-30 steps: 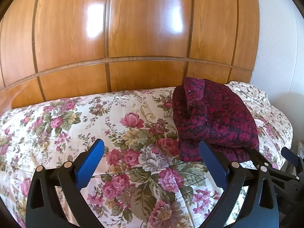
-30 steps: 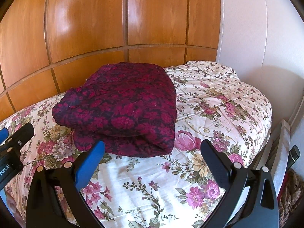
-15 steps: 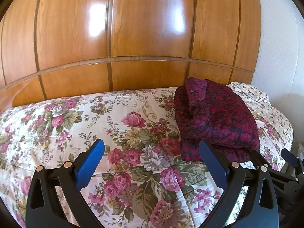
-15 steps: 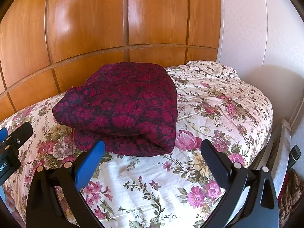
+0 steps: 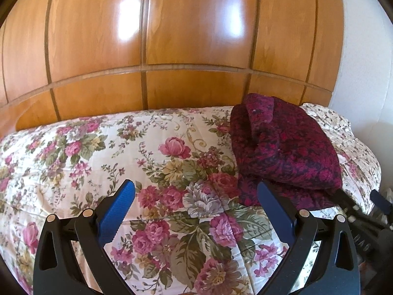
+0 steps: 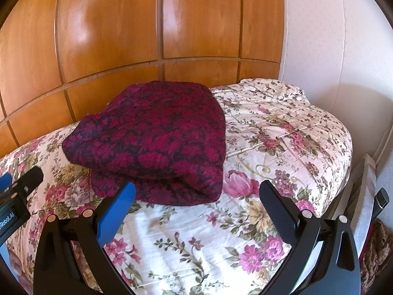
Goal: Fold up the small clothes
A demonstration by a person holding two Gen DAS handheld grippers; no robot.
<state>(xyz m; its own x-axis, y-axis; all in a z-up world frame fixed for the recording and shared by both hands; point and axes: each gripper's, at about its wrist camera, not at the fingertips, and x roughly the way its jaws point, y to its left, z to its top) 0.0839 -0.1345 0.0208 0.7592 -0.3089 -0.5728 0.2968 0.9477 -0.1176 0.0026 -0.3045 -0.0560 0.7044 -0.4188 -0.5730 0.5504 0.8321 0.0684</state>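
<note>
A folded garment (image 6: pixel 157 145) of dark red and magenta floral knit lies on a bed's flowered quilt (image 6: pixel 282 152), toward the far edge beside the wood-panelled wardrobe (image 6: pixel 137 29) and short of the bed's right-hand corner, where the white wall (image 6: pixel 331 49) begins. Its layers are stacked, the lower one jutting out at the near-left side.

The right hand-held gripper (image 6: pixel 196 196) hangs released over the quilt just in front of the garment's near edge, its fingers spread wide and holding nothing; the blue pad (image 6: pixel 118 211) overlaps the garment's near-left corner in the right wrist view, though contact cannot be told.

The left hand-held gripper (image 5: pixel 196 196) is likewise released, spread wide over the rose print near the bed's middle, with the garment (image 5: pixel 285 152) off to its right. In the left wrist view the garment's folded side faces the camera, a narrow flap lying across its top. Part of the right hand-held gripper (image 5: pixel 363 211) shows at that view's right edge, beside the garment's near corner. Past the bed's right edge stands something pale (image 6: pixel 366 201), too indistinct to name.
</note>
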